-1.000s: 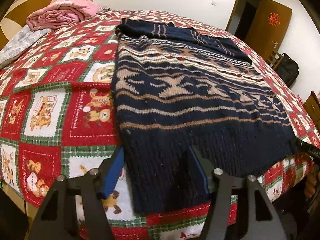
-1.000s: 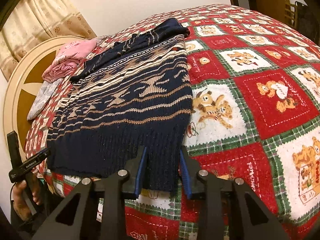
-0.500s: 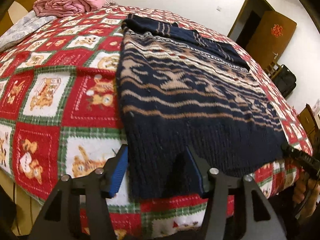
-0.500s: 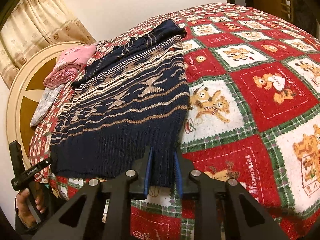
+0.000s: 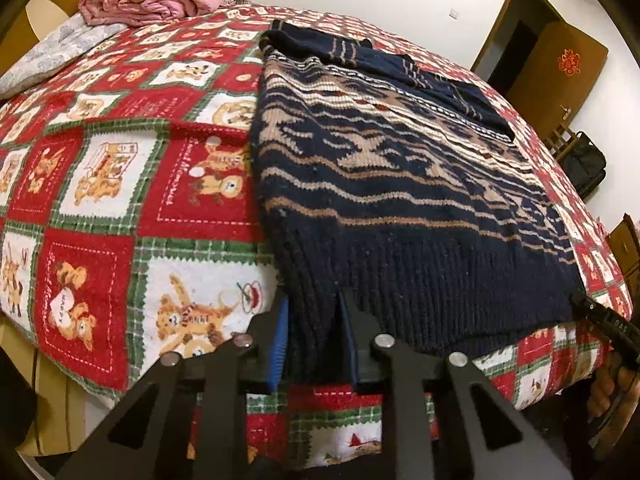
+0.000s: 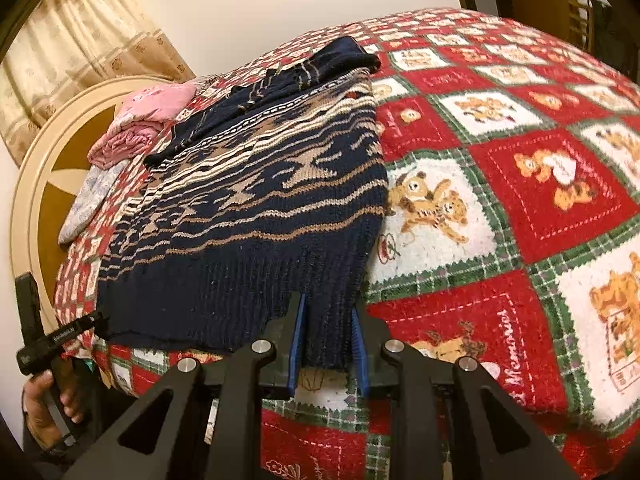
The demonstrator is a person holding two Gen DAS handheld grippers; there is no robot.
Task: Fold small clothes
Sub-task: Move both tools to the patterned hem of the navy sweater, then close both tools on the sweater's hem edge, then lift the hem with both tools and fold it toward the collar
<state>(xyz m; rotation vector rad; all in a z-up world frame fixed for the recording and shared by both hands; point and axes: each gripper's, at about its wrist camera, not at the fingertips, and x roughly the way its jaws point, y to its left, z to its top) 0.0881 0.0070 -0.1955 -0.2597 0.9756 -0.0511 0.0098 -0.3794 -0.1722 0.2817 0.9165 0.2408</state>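
**Left wrist and right wrist: both hem corners pinched, ready to carry the fold**

Left wrist view shows our left gripper (image 5: 314, 340) with its blue pads closed on the ribbed hem of the navy patterned sweater (image 5: 392, 184), right at the hem's left corner. Right wrist view shows our right gripper (image 6: 326, 344) closed on the opposite hem corner in the same way, knit bunched between the pads. The sweater lies flat on the bed, spread over the red teddy-bear quilt (image 5: 108, 184), hem at the near edge and the sleeves already laid across the chest at the far end. A folded pink blanket (image 5: 148, 0) sits well apart, by the headboard.

We judge the step in hand to be lifting the hem and carrying it up toward the shoulders. To do it well, we raise both corners together and level, so the hem stays taut between the grippers and does not sag in the middle. We check that each pinch holds both layers of knit; whether the lower layer is caught, we cannot tell. We keep the lift low enough that the folded sleeves are not dragged, then lay the hem straight along the shoulder line before letting go. Thick knit is heavy and may slide on the fleecy quilt, so we move slowly.
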